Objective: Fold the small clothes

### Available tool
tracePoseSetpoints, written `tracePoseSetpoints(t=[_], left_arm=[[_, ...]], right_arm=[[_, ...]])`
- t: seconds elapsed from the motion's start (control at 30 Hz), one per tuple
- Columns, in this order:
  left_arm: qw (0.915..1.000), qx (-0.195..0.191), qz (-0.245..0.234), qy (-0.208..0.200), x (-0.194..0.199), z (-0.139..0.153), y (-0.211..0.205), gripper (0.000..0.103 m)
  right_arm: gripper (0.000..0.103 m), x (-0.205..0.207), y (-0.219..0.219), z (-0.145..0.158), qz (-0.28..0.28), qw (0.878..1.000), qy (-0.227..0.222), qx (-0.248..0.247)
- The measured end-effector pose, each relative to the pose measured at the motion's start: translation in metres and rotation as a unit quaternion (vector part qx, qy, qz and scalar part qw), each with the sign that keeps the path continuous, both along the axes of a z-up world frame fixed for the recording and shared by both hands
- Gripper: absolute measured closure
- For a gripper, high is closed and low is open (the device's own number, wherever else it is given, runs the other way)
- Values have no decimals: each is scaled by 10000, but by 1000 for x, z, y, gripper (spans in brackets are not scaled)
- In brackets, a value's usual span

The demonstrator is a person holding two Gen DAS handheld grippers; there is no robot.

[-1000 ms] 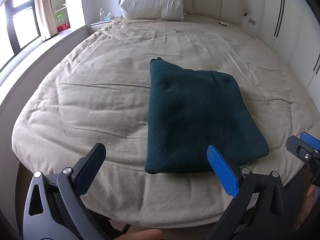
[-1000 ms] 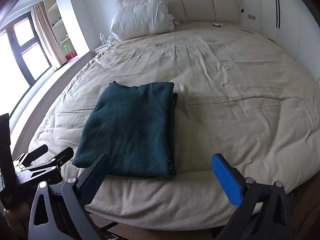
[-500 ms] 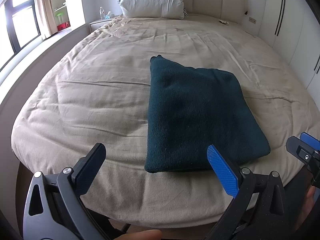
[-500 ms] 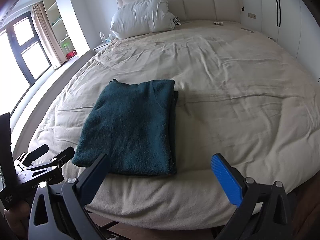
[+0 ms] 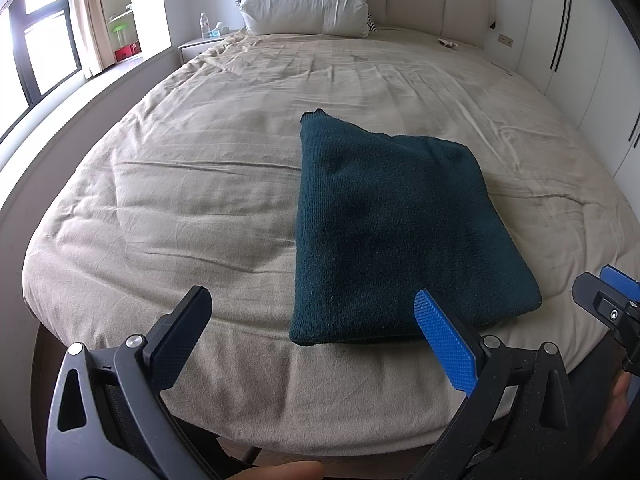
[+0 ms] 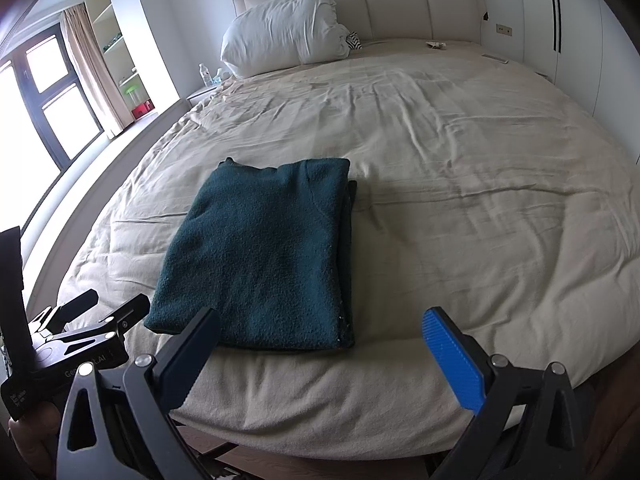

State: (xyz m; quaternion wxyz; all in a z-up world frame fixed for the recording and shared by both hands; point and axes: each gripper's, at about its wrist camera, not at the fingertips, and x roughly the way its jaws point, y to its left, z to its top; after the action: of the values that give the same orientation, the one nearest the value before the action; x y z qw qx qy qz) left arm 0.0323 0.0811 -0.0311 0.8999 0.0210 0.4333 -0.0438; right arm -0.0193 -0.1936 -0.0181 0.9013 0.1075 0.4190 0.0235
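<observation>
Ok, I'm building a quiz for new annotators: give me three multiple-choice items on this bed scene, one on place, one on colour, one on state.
1. Where does the folded garment lie?
A. near the foot edge of the bed
B. on the pillow
C. on the nightstand

2. What colour is the garment?
A. red
B. dark teal
C. white

3. How are the two hand-held grippers?
A. both shut on cloth
B. one open, one shut
C. both open, holding nothing

Answers:
1. A, the folded garment rests on the bed, far from the pillow.
2. B, it shows dark teal in both views.
3. C, the left hand-held gripper and right hand-held gripper have spread, bare fingers.
</observation>
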Motion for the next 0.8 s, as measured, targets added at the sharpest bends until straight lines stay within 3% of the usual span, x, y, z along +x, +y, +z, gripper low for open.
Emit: tracePoseSetpoints(t=[0.8], left_arm=[[10000, -5, 11, 20, -1, -3, 0, 0]], right_arm=[[0, 0, 0, 0, 0, 10000, 8, 9]])
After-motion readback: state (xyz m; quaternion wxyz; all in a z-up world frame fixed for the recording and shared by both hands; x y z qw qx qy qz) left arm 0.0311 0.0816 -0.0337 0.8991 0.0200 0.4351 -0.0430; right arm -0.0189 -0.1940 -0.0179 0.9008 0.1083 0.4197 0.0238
